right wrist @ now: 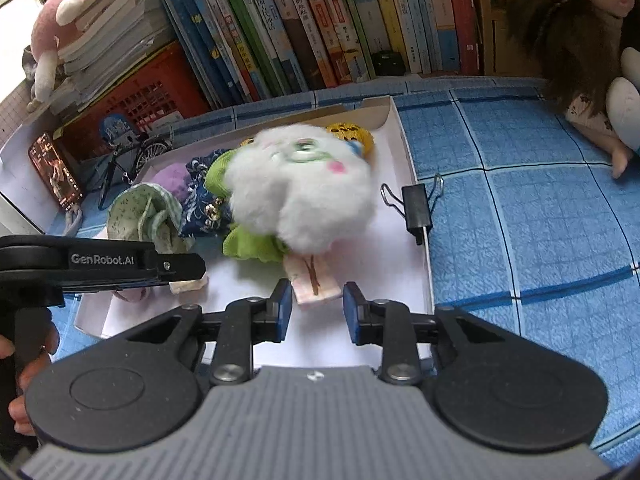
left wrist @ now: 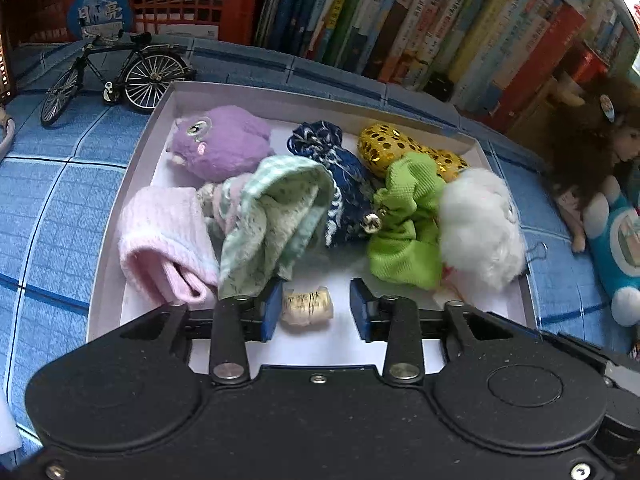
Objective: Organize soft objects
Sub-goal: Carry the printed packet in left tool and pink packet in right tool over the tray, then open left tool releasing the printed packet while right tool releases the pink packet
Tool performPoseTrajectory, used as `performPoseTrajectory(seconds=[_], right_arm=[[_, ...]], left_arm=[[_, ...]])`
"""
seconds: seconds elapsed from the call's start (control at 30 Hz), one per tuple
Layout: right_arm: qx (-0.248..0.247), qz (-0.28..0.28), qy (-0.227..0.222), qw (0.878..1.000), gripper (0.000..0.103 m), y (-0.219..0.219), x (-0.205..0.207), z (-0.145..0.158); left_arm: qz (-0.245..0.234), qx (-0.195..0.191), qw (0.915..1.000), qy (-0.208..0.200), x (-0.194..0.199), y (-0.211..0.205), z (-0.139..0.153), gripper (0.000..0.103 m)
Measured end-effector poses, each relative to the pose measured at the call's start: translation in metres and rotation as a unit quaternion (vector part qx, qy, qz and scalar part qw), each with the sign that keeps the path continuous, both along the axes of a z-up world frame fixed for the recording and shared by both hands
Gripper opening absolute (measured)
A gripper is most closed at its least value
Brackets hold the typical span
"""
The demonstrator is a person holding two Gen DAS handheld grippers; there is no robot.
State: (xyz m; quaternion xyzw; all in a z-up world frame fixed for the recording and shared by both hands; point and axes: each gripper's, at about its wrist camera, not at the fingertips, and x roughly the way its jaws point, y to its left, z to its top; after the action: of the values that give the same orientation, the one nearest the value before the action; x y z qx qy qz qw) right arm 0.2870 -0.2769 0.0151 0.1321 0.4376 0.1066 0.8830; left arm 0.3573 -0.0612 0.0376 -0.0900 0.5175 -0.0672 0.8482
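Observation:
A shallow white box (left wrist: 132, 168) holds the soft things: a purple plush (left wrist: 224, 142), a pink sock (left wrist: 160, 240), a pale green checked cloth (left wrist: 276, 216), a navy patterned pouch (left wrist: 340, 176), a gold sequin pouch (left wrist: 400, 148), a bright green scrunchie (left wrist: 404, 224) and a white fluffy plush (left wrist: 480, 224). My left gripper (left wrist: 314, 308) is open, with a small cream fabric tag (left wrist: 307, 306) lying between its fingers. My right gripper (right wrist: 314, 308) is open just in front of the white plush (right wrist: 300, 192), whose pink label (right wrist: 312, 280) lies between the fingertips. The plush is blurred.
The box (right wrist: 416, 216) sits on a blue checked cloth. A black binder clip (right wrist: 416, 206) grips its right rim. A model bicycle (left wrist: 116, 76), a red crate (left wrist: 168, 0), a row of books (left wrist: 440, 24), a doll (right wrist: 580, 32) and a phone (right wrist: 54, 170) stand around it.

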Motion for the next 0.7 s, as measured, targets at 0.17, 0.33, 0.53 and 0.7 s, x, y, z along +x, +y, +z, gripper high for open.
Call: performPoseTrajectory(seconds=[0.17, 0.33, 0.53, 0.7], right_arm=[[0.005, 0.0, -0.018, 1.0, 0.054, -0.002, -0.011, 0.013], [-0.005, 0.002, -0.042, 0.999, 0.056, 0.0, -0.028, 0.028], [-0.013, 0.005, -0.075, 0.997, 0.06, 0.004, -0.053, 0.049], [-0.028, 0.011, -0.103, 0.994, 0.064, 0.008, -0.075, 0.066]], left_arm=[[-0.006, 0.005, 1.0, -0.006, -0.01, -0.003, 0.009, 0.042], [-0.011, 0.007, 0.9997, -0.022, -0.026, -0.001, 0.026, 0.045], [-0.017, 0.003, 0.9989, -0.044, -0.051, 0.004, 0.049, 0.047], [-0.022, 0.0, 0.9975, -0.066, -0.075, 0.01, 0.069, 0.049]])
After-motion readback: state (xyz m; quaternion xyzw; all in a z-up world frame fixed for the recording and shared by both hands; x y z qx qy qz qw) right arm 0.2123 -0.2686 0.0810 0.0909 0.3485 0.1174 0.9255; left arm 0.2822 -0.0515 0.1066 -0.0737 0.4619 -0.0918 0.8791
